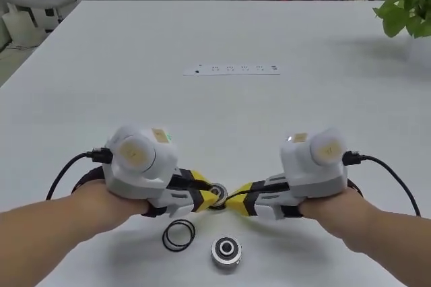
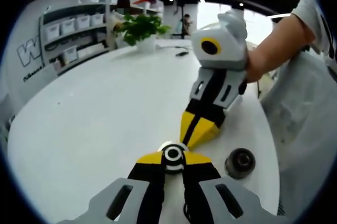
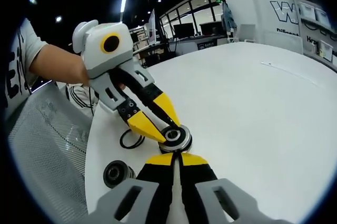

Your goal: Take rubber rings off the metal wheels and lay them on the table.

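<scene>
In the head view, we hold the left gripper (image 1: 211, 197) and the right gripper (image 1: 234, 205) tip to tip at a metal wheel (image 1: 217, 193) on the white table (image 1: 236, 118). Black rubber rings (image 1: 178, 234) lie just beside that metal wheel, nearer to us, with a second wheel (image 1: 226, 250) near them.

In the left gripper view, our jaws pinch the metal wheel (image 2: 172, 153) between their yellow tips.

In the right gripper view, our jaws are squeezed together at the metal wheel's (image 3: 176, 136) edge. We cannot tell if they grip anything.
</scene>
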A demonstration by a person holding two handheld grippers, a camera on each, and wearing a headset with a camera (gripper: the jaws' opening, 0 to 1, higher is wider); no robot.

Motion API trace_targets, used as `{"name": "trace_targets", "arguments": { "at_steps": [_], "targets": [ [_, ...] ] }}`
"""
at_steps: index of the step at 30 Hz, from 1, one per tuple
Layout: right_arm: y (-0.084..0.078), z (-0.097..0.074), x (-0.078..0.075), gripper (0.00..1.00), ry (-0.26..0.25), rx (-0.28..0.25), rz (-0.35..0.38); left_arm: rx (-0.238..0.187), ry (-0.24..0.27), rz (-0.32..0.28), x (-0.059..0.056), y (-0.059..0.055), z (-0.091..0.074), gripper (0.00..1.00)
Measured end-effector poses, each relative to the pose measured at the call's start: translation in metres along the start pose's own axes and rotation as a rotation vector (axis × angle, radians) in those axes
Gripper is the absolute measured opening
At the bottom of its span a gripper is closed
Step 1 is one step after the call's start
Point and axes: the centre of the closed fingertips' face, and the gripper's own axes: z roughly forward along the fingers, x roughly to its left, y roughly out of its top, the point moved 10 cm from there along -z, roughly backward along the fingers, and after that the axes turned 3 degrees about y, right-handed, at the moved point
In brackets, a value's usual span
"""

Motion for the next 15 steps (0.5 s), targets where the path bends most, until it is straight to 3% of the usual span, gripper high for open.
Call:
{"name": "trace_targets", "arguments": {
  "at_steps": [2, 9, 10, 11, 15],
  "targets": [
    [-0.0012, -0.0012, -0.0018, 0.00, 0.000, -0.023, 0.070, 0.004, 0.003, 0.005, -0.0001, 0.0001, -0.0001, 0.12],
    [-0.0019, -0.0045, -0.0058, 0.00, -0.010, -0.072, 0.180, 0.010, 0.013, 0.005, -0.0010, 0.0005, -0.0003, 0.11],
    [-0.0005, -0.0061, -0.0065, 0.00, -0.001, -0.117, 0.239, 0.011, 0.014, 0.006, -0.0010, 0.0005, -0.0003, 0.11],
    [0.0001, -0.0066, -0.0070, 0.00, -0.001, -0.125, 0.256, 0.012, 0.015, 0.007, -0.0010, 0.0006, -0.0003, 0.11],
    [0.0021, -0.0046, -0.0052, 0.00, -0.006, -0.118, 0.235, 0.015, 0.020, 0.007, -0.0014, 0.0012, 0.0002, 0.11]
  ]
}}
